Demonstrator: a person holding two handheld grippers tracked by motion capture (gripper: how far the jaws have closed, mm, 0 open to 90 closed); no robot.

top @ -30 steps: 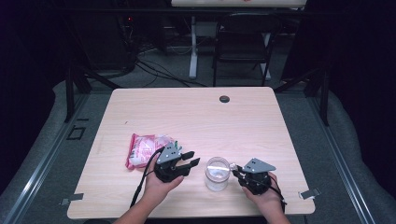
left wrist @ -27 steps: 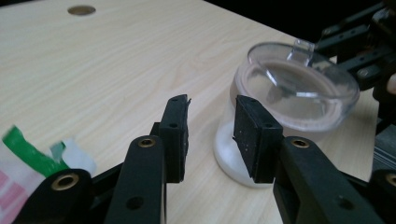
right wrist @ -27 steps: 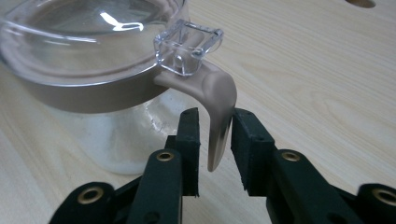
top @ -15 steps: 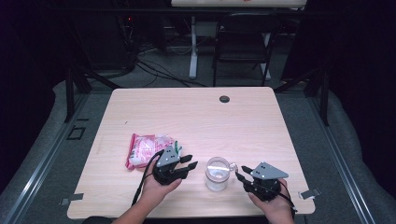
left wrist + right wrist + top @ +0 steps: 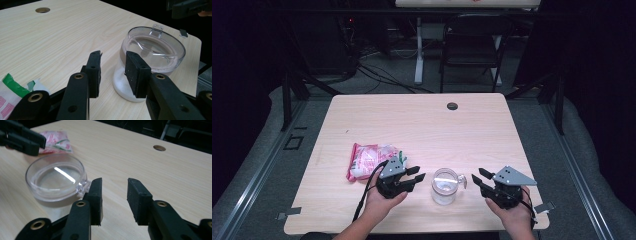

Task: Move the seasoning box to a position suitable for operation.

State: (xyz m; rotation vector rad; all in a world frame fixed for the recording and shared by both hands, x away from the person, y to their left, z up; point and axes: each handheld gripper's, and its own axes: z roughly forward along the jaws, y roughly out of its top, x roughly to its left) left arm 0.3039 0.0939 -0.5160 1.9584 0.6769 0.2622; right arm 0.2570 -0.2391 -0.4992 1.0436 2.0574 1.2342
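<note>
A clear jar [image 5: 445, 186] with a clear lid and something white at its bottom stands near the table's front edge. My left gripper [image 5: 416, 177] rests just left of it, open; in the left gripper view the jar [image 5: 155, 47] stands past the right-hand jaw, not between the jaws of the left gripper [image 5: 113, 65]. My right gripper [image 5: 477, 176] hovers to the jar's right, apart from it. Its jaws have just been opening, and the right gripper [image 5: 113, 192] has nothing but bare wood between them. The jar [image 5: 56, 177] and its lid tab lie left of that gap.
A pink and white bag [image 5: 369, 159] lies left of the left gripper, also seen as the bag [image 5: 56, 141] behind the jar. The table [image 5: 422, 125] has a cable hole [image 5: 452, 106] at the back. A chair [image 5: 472, 55] stands beyond it.
My right gripper has drawn back from the jar's lid tab to the right and lifted, and its jaws have opened. The left gripper and the jar have stayed in place.
</note>
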